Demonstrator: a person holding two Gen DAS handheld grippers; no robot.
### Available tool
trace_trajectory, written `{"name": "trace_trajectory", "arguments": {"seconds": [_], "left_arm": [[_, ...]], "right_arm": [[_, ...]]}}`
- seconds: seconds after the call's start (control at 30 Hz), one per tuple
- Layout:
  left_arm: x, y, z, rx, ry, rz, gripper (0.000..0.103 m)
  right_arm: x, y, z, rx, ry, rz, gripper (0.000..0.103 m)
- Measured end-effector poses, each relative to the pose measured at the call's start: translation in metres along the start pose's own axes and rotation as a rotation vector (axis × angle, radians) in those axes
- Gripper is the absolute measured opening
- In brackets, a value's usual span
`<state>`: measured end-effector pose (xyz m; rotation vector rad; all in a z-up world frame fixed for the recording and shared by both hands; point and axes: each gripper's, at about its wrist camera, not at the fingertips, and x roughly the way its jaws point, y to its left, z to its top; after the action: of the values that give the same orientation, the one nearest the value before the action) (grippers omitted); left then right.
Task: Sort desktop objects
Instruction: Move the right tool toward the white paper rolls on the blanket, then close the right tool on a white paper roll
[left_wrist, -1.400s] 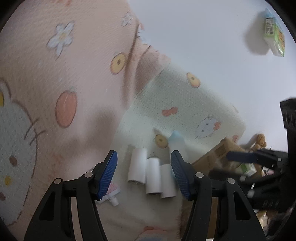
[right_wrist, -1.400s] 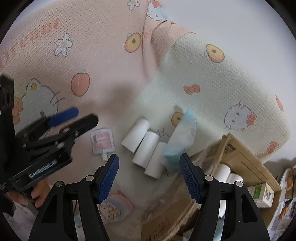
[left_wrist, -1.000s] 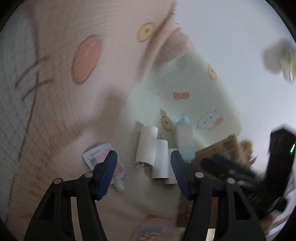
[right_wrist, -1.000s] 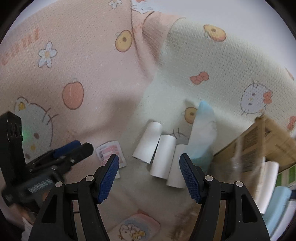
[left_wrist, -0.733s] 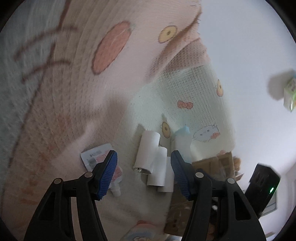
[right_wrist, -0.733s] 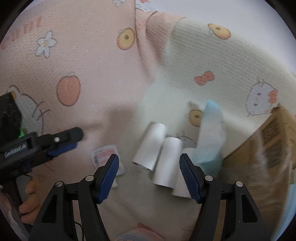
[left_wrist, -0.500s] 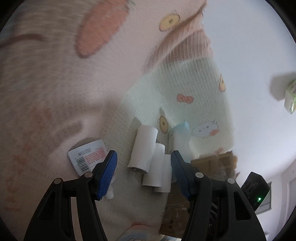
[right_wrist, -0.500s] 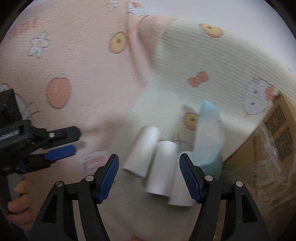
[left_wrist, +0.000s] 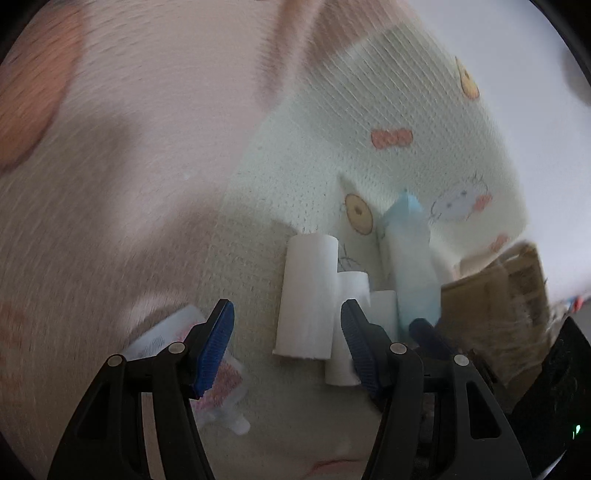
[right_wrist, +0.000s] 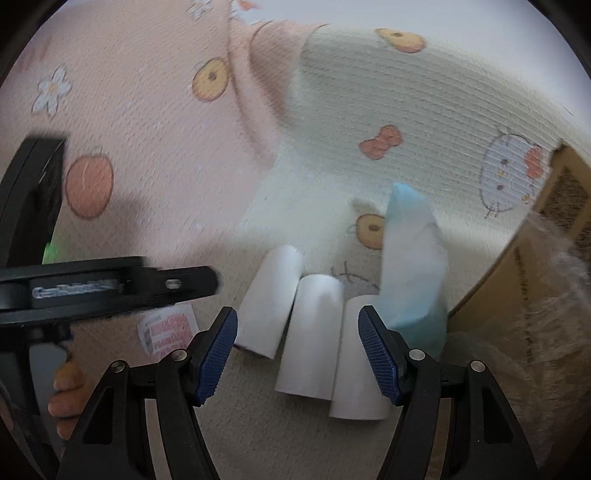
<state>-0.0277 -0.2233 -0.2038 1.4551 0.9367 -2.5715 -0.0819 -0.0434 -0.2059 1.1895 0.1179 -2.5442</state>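
Three white paper rolls (left_wrist: 308, 295) lie side by side on a cartoon-print blanket, also in the right wrist view (right_wrist: 308, 332). A pale blue soft pack (left_wrist: 410, 258) leans beside them, also in the right wrist view (right_wrist: 412, 273). A small pink-and-white sachet (left_wrist: 218, 373) lies left of the rolls, also in the right wrist view (right_wrist: 168, 328). My left gripper (left_wrist: 286, 347) is open and empty, just short of the leftmost roll. My right gripper (right_wrist: 297, 350) is open and empty, with the middle roll between its fingers' line.
A brown cardboard box (right_wrist: 535, 280) with plastic wrap stands right of the rolls, also in the left wrist view (left_wrist: 498, 295). The pink and cream blanket (right_wrist: 147, 129) rises behind the objects. The left gripper's body (right_wrist: 92, 288) crosses the right wrist view at the left.
Both grippers have moved closer to the three rolls, which now look larger. Both stayed open. The objects have not moved.
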Motion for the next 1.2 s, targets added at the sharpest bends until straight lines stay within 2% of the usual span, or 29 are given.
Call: {"name": "trace_trajectory", "arguments": {"seconds": [0.13, 0.27, 0.33, 0.47, 0.63, 0.87, 0.97, 1.1, 1.2], "left_arm": [[0.017, -0.001, 0.003, 0.015, 0.059, -0.021, 0.064], [0.035, 0.015, 0.005, -0.115, 0.125, -0.173, 0.064], [0.043, 0.018, 0.005, -0.168, 0.141, -0.2, 0.063], [0.056, 0.019, 0.008, -0.204, 0.16, -0.179, 0.047], [0.056, 0.012, 0.011, -0.174, 0.161, -0.157, 0.046], [0.037, 0.002, 0.007, -0.098, 0.109, -0.138, 0.039], [0.032, 0.004, 0.001, -0.091, 0.109, -0.151, 0.037], [0.037, 0.012, -0.005, -0.12, 0.139, -0.171, 0.036], [0.034, 0.015, -0.007, -0.123, 0.127, -0.174, 0.036]], "right_arm": [[0.013, 0.01, -0.004, -0.031, 0.019, 0.033, 0.065], [0.015, 0.003, -0.007, 0.021, 0.006, 0.085, 0.064], [0.014, -0.004, -0.009, 0.058, -0.003, 0.134, 0.064], [0.02, -0.011, -0.01, 0.108, 0.02, 0.14, 0.064], [0.028, -0.014, -0.015, 0.134, 0.043, 0.138, 0.064], [0.024, -0.012, -0.016, 0.112, 0.036, 0.166, 0.063], [0.024, -0.005, -0.016, 0.071, 0.03, 0.189, 0.059], [0.029, 0.007, -0.018, 0.016, 0.047, 0.189, 0.048], [0.036, 0.011, -0.022, 0.013, 0.067, 0.177, 0.039]]}}
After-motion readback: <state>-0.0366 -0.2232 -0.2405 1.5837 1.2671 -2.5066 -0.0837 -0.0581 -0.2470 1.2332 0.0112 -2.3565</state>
